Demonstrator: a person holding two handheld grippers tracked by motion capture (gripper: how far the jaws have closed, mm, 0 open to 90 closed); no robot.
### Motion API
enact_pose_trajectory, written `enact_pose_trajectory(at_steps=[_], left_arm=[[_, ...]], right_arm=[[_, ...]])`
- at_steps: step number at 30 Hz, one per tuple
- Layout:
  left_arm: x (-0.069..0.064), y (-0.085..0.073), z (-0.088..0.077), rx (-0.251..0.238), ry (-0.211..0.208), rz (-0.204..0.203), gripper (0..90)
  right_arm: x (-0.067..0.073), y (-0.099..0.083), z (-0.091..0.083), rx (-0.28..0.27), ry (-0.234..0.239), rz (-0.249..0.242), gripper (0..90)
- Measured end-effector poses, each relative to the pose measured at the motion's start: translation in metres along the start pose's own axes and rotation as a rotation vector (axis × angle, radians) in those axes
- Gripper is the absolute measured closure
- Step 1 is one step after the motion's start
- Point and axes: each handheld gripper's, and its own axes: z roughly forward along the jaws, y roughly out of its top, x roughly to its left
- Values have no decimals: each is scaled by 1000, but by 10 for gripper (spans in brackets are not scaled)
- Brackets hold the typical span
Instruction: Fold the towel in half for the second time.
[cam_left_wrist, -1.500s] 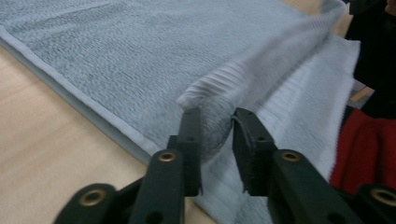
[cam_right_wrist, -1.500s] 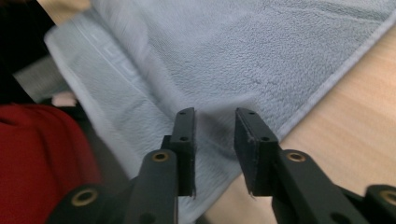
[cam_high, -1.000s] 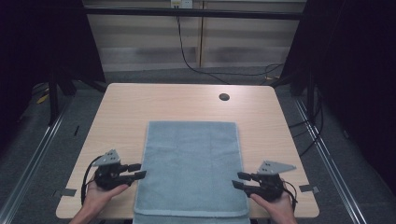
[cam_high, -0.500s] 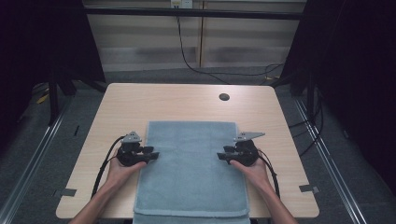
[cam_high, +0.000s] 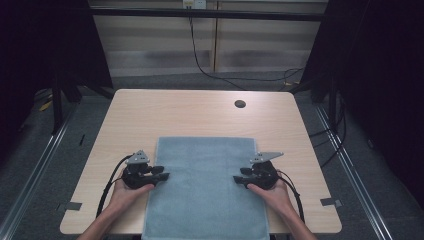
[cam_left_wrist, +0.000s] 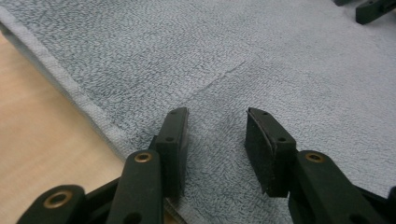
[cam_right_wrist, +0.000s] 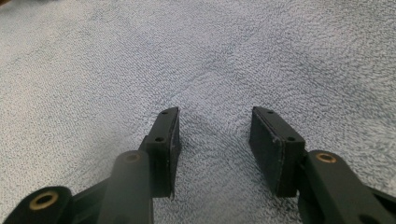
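**Towel Orientation and Gripper Position**

Lying flat, the grey towel (cam_high: 202, 187) runs its long axis from the table's (cam_high: 200, 112) near edge toward the far side. Left gripper (cam_high: 161, 173) and right gripper (cam_high: 241, 175) flank it, jaws released, nothing clamped.

The towel (cam_high: 205, 185) is a pale blue-grey, plain, with a fine looped terry texture and a smoother woven band along its hem. The surface (cam_high: 165, 112) is light beige wood grain with a small dark round hole (cam_high: 240, 104). The left claw (cam_high: 162, 173) and right claw (cam_high: 240, 176) are matt black with brass-coloured rivets, each topped by a grey plate
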Motion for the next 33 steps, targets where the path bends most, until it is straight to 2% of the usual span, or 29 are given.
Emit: enact_pose_trajectory(at_steps=[2,3,6,7,11,14,16,17,20,25,27,30,33], left_arm=[[-2,-2,-2,-2,-6,-2,595],[-7,-4,-4,9,-23,-5,595],[-12,-8,-7,13,-26,-5,595],[-17,-10,-11,19,-39,-1,595],[-28,-17,-18,32,-49,16,588],[-33,-19,-21,46,-59,19,567],[-37,-22,-23,47,-91,-13,548],[-39,-22,-24,53,-100,-16,539],[-46,-25,-26,63,-99,14,541],[-57,-29,-32,78,-106,26,538],[-63,-33,-39,90,-116,35,536],[-64,-32,-43,79,-117,41,531],[-54,-21,-47,17,-99,19,522]], right_arm=[[4,-4,-4,8,3,-3,535],[5,-6,-5,7,12,-7,536],[9,-10,-9,8,20,-10,536],[12,-13,-12,15,28,-12,536],[22,-20,-19,18,53,-14,536],[27,-26,-24,22,66,-16,536],[31,-30,-27,22,79,-11,535],[33,-32,-29,22,85,-19,534],[39,-38,-35,37,96,-37,534],[48,-43,-40,54,96,-49,534],[55,-46,-44,66,105,-59,533],[59,-46,-45,66,104,-68,528],[53,-37,-50,17,85,-55,522]])
